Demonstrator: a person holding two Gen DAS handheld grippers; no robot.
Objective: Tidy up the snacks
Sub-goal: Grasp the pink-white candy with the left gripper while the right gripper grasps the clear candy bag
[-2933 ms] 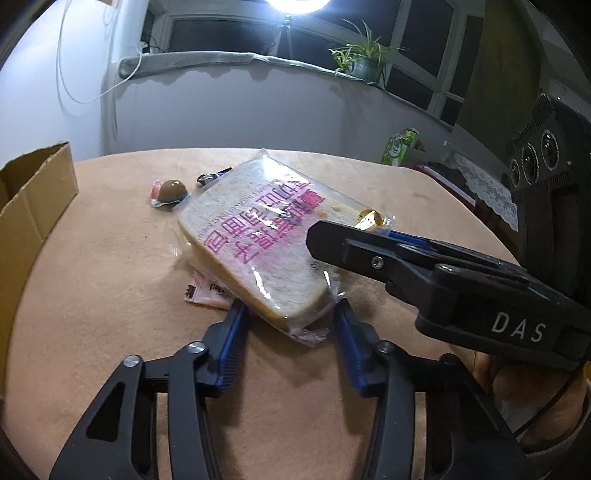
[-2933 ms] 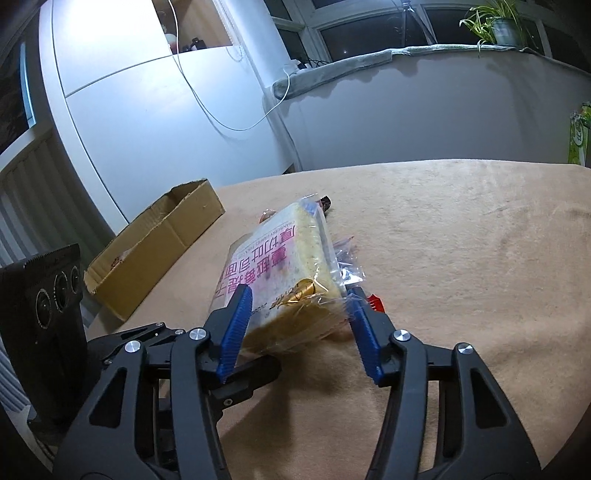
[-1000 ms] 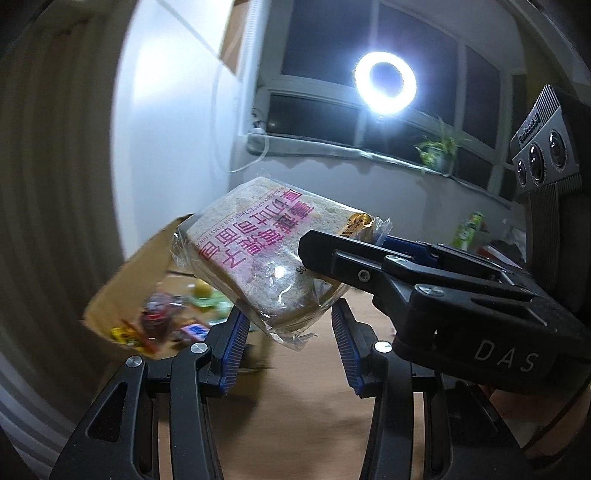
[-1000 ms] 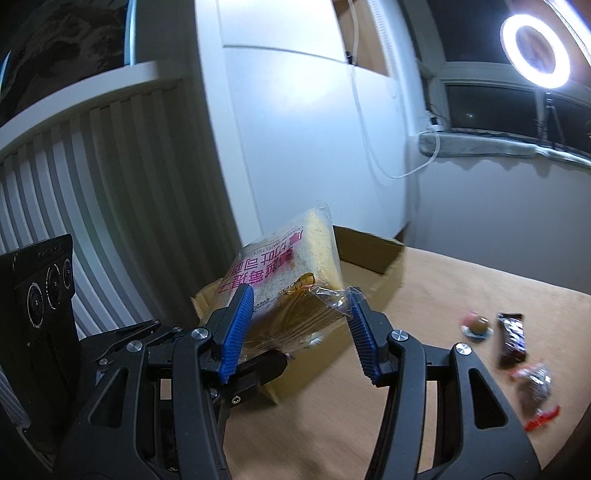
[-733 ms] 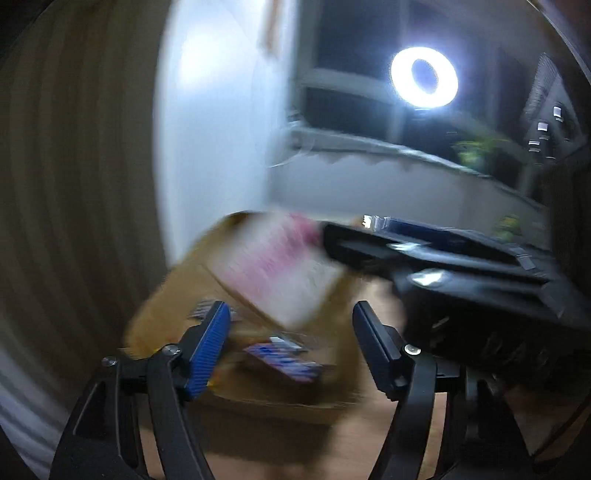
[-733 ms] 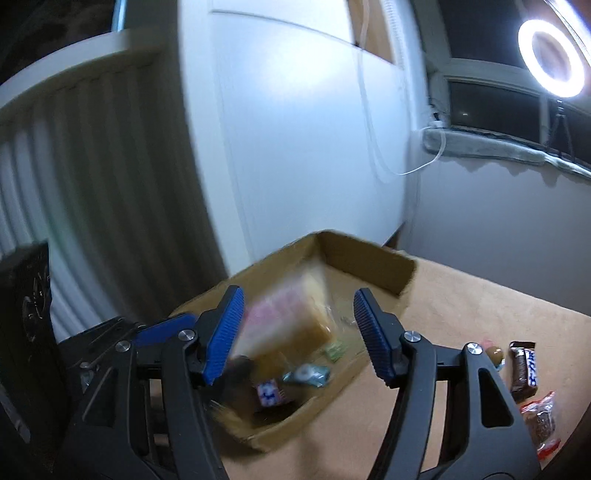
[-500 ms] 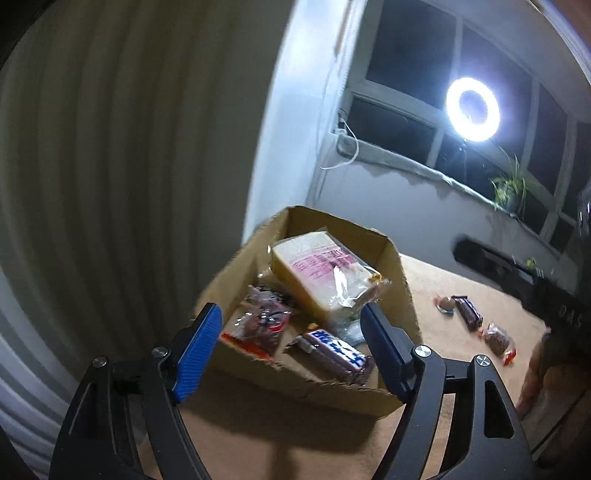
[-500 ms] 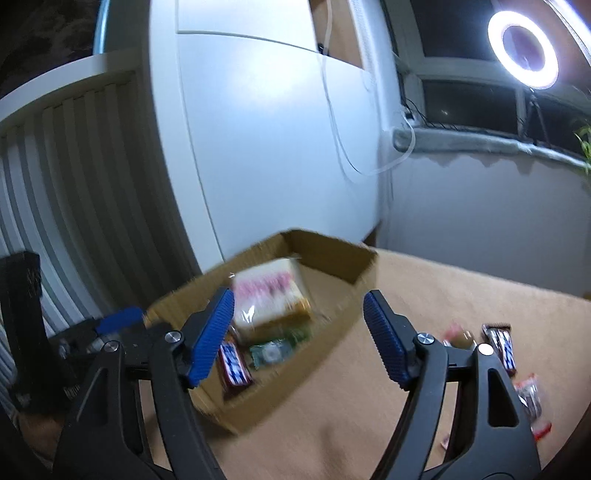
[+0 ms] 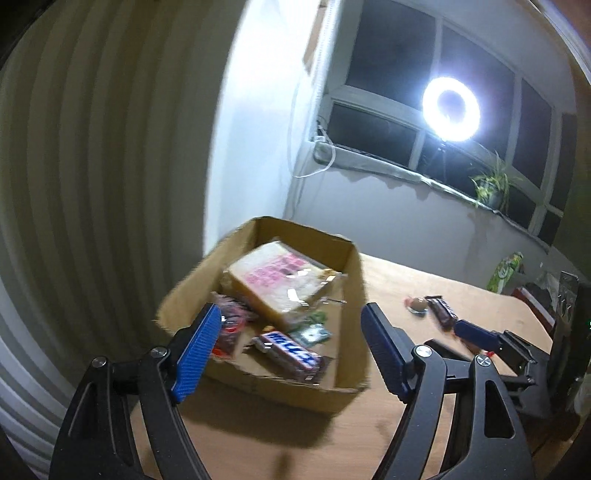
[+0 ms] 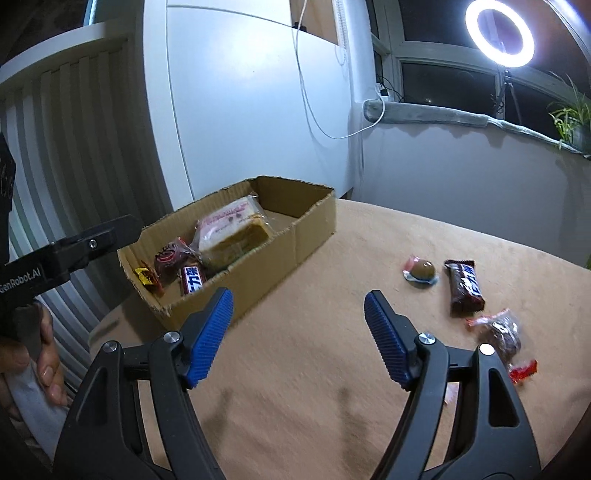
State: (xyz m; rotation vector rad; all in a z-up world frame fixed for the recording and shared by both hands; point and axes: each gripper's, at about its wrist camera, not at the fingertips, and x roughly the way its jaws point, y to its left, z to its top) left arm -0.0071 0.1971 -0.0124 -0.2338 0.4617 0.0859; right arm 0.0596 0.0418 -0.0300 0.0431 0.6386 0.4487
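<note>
Closest to me, my left gripper (image 9: 291,347) has its blue pads spread wide with nothing between them; its jaws have just been opening, and through the gap I look down into the cardboard box (image 9: 343,384). My right gripper (image 10: 299,332) stands just as wide and empty, its jaws likewise just opened, over bare tan tablecloth (image 10: 332,258). At the left edge of the right wrist view I can see the hand (image 10: 37,362) that grips the left tool's handle.

Just past the left pads, inside the box, a blue-and-brown chocolate bar (image 9: 290,350) lies along the near wall, with a small green packet (image 9: 314,332) beside it and a dark red sweet bag (image 9: 231,325) toward the left wall. From the right wrist view I also make out a little yellow-and-red wrapper (image 10: 147,278) in the box's near corner. The bagged bread loaf (image 9: 273,284) with pink lettering rests further in, tilted on top of the other snacks, around the middle of the box; the far end of the box floor looks bare.

Out on the cloth to the right of the box, well apart from it, three things lie loose: a clear bag of dark sweets with red ends (image 10: 502,336) nearest, a second chocolate bar (image 10: 463,288) behind it, and a round brown candy in a clear cup (image 10: 421,271) to its left.

Beyond the table, a ring light (image 10: 498,33) glares before a dark window, with a potted plant (image 9: 491,184) on the sill
</note>
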